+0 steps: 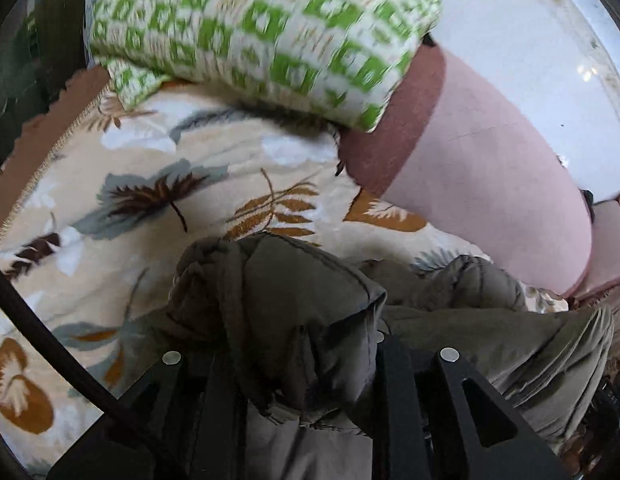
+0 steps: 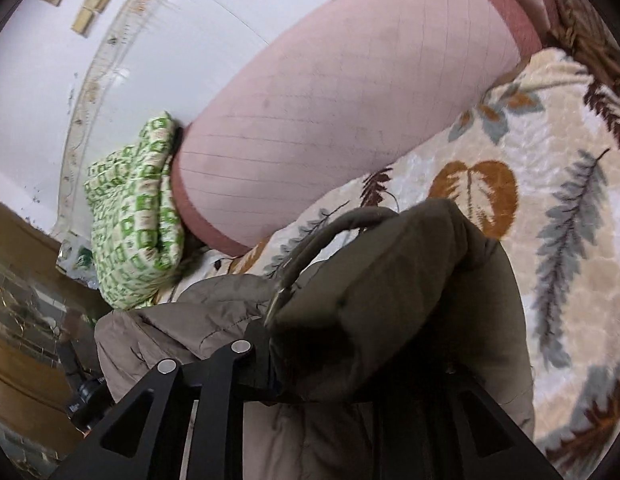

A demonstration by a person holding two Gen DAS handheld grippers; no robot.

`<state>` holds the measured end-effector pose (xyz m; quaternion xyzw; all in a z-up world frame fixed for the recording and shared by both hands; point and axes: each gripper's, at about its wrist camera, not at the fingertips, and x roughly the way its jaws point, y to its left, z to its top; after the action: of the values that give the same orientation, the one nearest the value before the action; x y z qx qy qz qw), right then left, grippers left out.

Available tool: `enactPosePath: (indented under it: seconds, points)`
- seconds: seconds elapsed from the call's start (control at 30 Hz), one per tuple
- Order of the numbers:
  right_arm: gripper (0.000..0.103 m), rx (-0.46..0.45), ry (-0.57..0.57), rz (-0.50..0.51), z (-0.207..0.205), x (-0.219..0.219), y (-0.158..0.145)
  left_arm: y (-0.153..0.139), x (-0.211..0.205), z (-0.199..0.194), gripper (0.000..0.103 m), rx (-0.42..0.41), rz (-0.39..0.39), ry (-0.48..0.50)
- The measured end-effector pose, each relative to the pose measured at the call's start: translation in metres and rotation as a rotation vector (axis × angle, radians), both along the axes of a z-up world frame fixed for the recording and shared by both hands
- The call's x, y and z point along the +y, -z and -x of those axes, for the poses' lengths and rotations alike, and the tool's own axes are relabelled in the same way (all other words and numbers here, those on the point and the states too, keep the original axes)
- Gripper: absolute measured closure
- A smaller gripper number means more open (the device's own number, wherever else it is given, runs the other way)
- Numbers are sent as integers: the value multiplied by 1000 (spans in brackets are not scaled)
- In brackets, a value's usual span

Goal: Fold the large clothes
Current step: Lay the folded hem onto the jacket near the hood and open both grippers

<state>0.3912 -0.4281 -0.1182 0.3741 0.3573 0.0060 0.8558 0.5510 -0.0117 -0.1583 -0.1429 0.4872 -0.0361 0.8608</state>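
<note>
An olive-brown padded jacket (image 1: 294, 300) lies bunched on a cream blanket with a leaf print (image 1: 150, 160). My left gripper (image 1: 310, 364) is shut on a thick fold of the jacket, which bulges up between the black fingers. In the right wrist view the same jacket (image 2: 389, 280) is lifted, and a hanging loop (image 2: 333, 224) curves up from it. My right gripper (image 2: 349, 364) is shut on a fold of the jacket; the right finger is mostly hidden under fabric. The leaf blanket (image 2: 549, 160) spreads out beyond it.
A green-and-white patterned pillow (image 1: 262, 28) lies at the head of the bed, also in the right wrist view (image 2: 134, 224). A pink padded headboard (image 1: 489, 168) (image 2: 341, 92) stands against a white wall. Wooden furniture (image 2: 22, 280) is at the left.
</note>
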Motion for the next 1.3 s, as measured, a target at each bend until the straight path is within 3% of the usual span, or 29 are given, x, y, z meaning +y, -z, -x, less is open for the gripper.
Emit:
enactPosePath:
  seconds: [0.1, 0.2, 0.3, 0.4, 0.47, 0.53, 0.63, 0.7, 0.77, 0.87, 1.03, 1.07, 1.13, 1.27, 1.3]
  points:
    - [75, -2, -3, -27, -11, -2, 18, 16, 4, -8, 78, 20, 42, -17]
    - [73, -3, -2, -45, -16, -4, 31, 22, 18, -14, 72, 55, 167, -40]
    - [67, -28, 5, -53, -9, -6, 20, 9, 30, -10, 62, 59, 265, -34]
    - [50, -89, -8, 0, 4, -1, -6, -15, 34, 6, 44, 0, 276, -14]
    - [29, -119, 6, 67, 14, 3, -25, -34, 35, 21, 30, -60, 262, -29]
    - [13, -152, 42, 149, 24, 6, -43, -54, 33, 37, 29, -118, 251, -29]
    - [12, -205, 74, 218, 44, 12, -72, -79, 17, 56, 29, -174, 202, 17]
    - [18, -246, 45, 260, 57, 29, -88, -92, -4, 71, 29, -228, 128, 66]
    - [47, -249, -44, 283, 58, 52, -92, -94, -32, 79, 29, -250, 67, 132]
    - [71, -209, -212, 237, 43, 92, -72, -81, -78, 84, 29, -257, -10, 236]
    - [72, -132, -250, 292, 0, 121, -31, -31, -145, 58, 28, -179, -181, 315]
    - [72, -106, -236, 301, -10, 118, -21, -15, -153, 47, 25, -145, -239, 308]
    - [78, -53, -185, 321, -26, 106, 5, 6, -155, 32, 18, -127, -265, 298]
    - [100, -82, -131, 142, -31, 65, 46, 25, -152, 22, 7, -153, -238, 288]
    - [101, -92, -124, 102, -31, 58, 51, 29, -153, 21, 7, -157, -238, 286]
